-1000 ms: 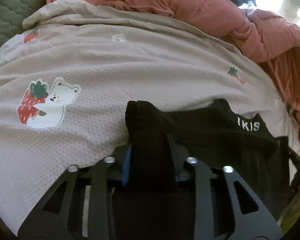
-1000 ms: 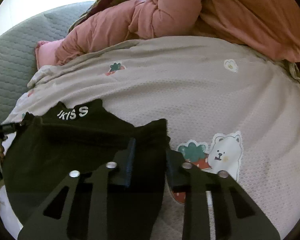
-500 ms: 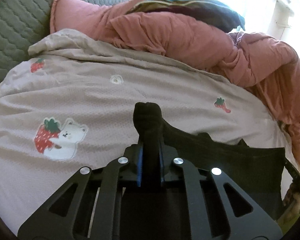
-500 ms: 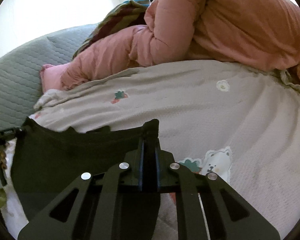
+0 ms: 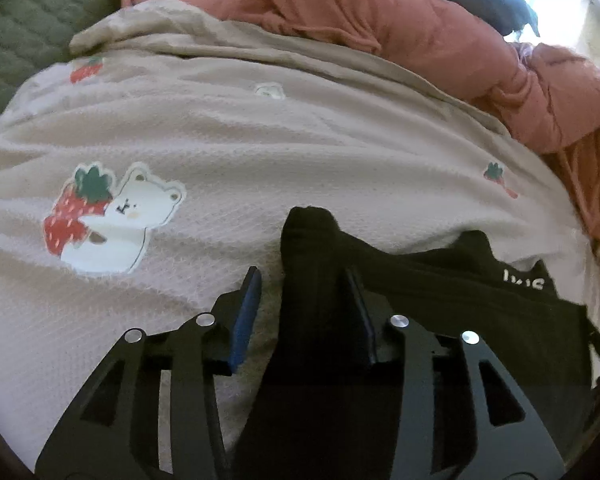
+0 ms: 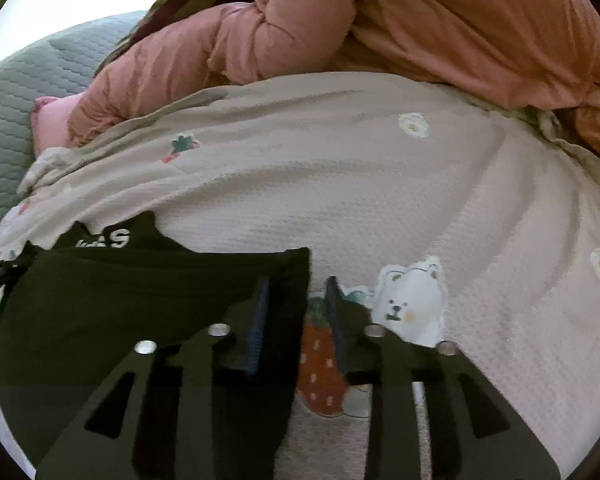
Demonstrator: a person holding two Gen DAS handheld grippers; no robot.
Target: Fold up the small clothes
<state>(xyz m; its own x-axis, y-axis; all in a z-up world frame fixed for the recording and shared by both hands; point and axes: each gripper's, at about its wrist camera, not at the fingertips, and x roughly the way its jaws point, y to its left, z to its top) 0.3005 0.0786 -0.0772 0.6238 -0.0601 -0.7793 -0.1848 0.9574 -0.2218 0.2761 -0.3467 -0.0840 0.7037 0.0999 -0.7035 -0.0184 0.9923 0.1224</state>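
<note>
A small black garment (image 5: 440, 280) with white letters on its band lies on a beige blanket (image 5: 260, 152) with bear and strawberry prints. In the left wrist view its left corner stands bunched between the fingers of my left gripper (image 5: 302, 284), whose jaws are spread apart. In the right wrist view the garment (image 6: 120, 300) fills the lower left. Its right edge lies between the fingers of my right gripper (image 6: 296, 292), whose jaws are also apart. Neither gripper pinches the cloth.
A pink puffy quilt (image 5: 380, 20) is heaped along the far side of the blanket, also seen in the right wrist view (image 6: 420, 20). A green quilted cushion (image 6: 16, 96) lies at the far left. A bear print (image 6: 412, 300) sits just right of my right gripper.
Half a second ago both grippers were shut on the garment's corners and held it up. Now both have opened and come down toward the blanket, and the garment lies on it.
</note>
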